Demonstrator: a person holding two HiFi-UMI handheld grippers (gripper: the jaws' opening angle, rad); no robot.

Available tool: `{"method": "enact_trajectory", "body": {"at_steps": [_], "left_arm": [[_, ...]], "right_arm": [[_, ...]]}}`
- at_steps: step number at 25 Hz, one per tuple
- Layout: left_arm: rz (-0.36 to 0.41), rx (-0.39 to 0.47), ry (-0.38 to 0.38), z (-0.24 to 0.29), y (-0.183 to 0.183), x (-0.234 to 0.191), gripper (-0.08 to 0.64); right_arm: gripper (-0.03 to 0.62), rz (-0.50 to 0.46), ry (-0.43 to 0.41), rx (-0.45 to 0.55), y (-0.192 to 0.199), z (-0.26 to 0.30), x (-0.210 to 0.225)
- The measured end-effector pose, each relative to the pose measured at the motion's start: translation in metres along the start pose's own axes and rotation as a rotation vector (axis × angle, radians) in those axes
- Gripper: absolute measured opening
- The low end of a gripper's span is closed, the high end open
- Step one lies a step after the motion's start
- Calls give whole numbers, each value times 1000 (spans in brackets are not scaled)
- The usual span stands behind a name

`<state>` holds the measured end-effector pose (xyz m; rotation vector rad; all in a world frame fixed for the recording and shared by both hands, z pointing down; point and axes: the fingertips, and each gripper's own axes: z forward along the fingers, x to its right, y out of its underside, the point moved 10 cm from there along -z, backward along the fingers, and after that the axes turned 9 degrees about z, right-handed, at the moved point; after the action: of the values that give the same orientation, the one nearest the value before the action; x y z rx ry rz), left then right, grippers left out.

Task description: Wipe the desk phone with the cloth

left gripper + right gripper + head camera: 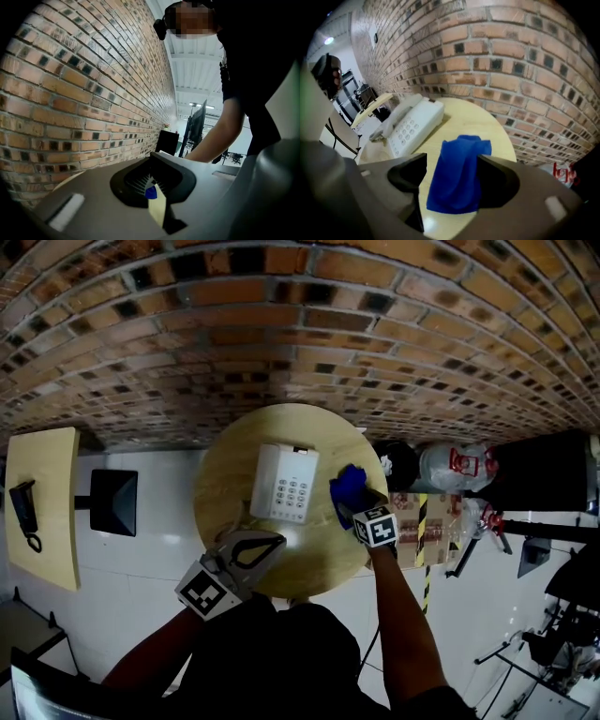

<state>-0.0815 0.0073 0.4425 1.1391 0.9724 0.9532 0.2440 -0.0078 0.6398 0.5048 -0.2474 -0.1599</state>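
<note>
A white desk phone [284, 484] lies on the round wooden table [225, 474], handset along its left side; the right gripper view has the phone [410, 124] at the left. To the phone's right a blue cloth [347, 486] lies crumpled on the tabletop. My right gripper [351, 497] stands open around the cloth [459, 173]: the cloth touches the right jaw and a gap shows at the left jaw. My left gripper [272, 540] hovers over the table's near edge below the phone, jaws together with nothing in them. In its own view the left gripper [154, 187] points toward the brick wall.
A brick wall [300, 324] runs close behind the table. A second, rectangular table [42, 502] with a black object stands at the left, a black square item [112, 502] beside it. Bags and boxes [450, 470] and a black cabinet [544, 470] crowd the right.
</note>
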Motion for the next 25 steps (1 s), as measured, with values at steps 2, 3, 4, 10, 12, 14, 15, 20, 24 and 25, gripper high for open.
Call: {"method": "enact_trajectory", "body": {"at_steps": [2, 3, 4, 10, 12, 14, 15, 20, 24, 25], "left_arm": [[6, 13, 5, 0, -4, 0, 3], [11, 22, 8, -1, -7, 0, 3], [16, 32, 8, -2, -10, 1, 3], [66, 85, -7, -10, -50, 21, 3], [85, 100, -13, -14, -61, 36, 3], [93, 98, -23, -18, -66, 54, 3], [99, 94, -31, -19, -67, 64, 3], [95, 110, -65, -27, -70, 115, 3], [89, 149, -89, -37, -74, 149, 3], [97, 154, -95, -40, -76, 155, 3]], "right_arm": [[322, 4, -33, 118, -12, -29, -13], [321, 13, -76, 179, -18, -45, -22], [320, 18, -129, 241, -23, -62, -33], [103, -135, -406, 593, -59, -187, -116], [40, -189, -466, 658, -58, -222, -139], [8, -234, -501, 705, -49, -249, -157], [6, -254, -514, 722, -41, -260, -164], [6, -288, -561, 760, 0, -297, -187], [3, -286, -579, 773, 26, -315, -199], [3, -283, -589, 773, 30, -319, -202]]}}
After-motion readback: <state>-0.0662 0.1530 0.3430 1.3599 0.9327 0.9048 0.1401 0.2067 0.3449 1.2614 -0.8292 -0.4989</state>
